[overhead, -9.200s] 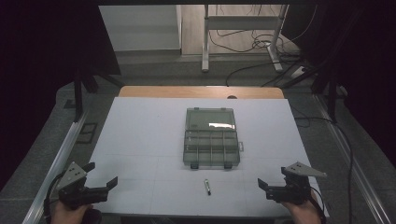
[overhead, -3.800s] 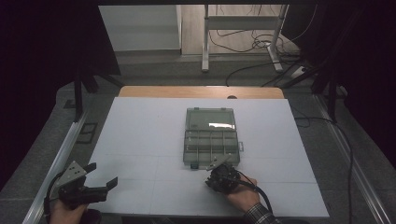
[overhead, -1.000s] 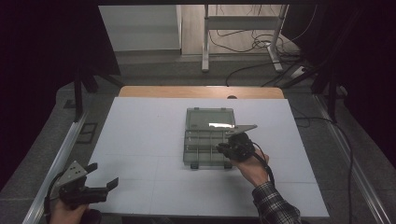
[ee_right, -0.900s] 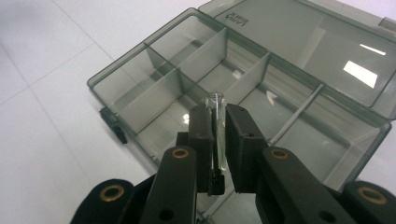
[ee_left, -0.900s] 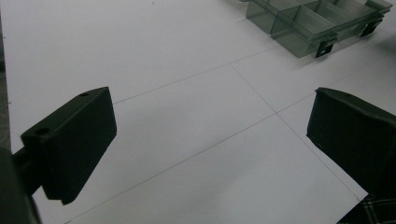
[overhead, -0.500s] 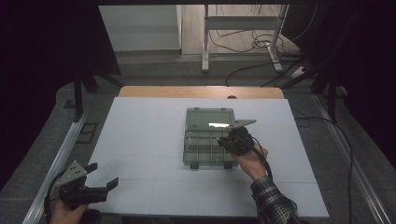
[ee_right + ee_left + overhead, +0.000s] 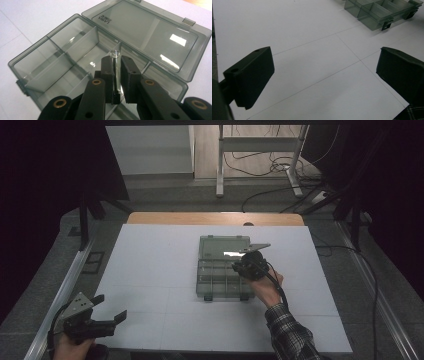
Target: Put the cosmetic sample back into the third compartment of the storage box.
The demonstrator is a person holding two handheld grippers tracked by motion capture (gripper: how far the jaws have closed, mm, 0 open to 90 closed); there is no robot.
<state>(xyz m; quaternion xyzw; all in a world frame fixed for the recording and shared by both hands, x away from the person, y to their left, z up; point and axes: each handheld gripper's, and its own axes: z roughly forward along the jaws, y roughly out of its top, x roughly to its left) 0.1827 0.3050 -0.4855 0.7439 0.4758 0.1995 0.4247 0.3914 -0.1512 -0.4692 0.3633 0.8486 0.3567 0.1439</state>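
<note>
A smoky clear compartment box (image 7: 212, 281) lies open at the middle of the white table, its lid (image 7: 220, 246) folded back on the far side. My right gripper (image 7: 244, 265) hovers over the box's right half, shut on a thin dark screw-like pin (image 7: 114, 65) with a shiny round head. In the right gripper view the pin stands upright between the jaws above the divided compartments (image 7: 62, 62), which look bare. My left gripper (image 7: 107, 319) rests at the table's near left corner, open, with nothing between its jaws (image 7: 324, 72).
The white table top (image 7: 150, 270) has faint grid lines and a wooden strip (image 7: 215, 218) along its far edge. The box's near corner (image 7: 377, 15) shows far off in the left gripper view. Metal rails and cables lie on the floor around the table.
The right gripper went to the table's front middle, took up the small pin lying there, and carried it over the box. Over the last second it shifted only slightly. The left gripper stayed put.
</note>
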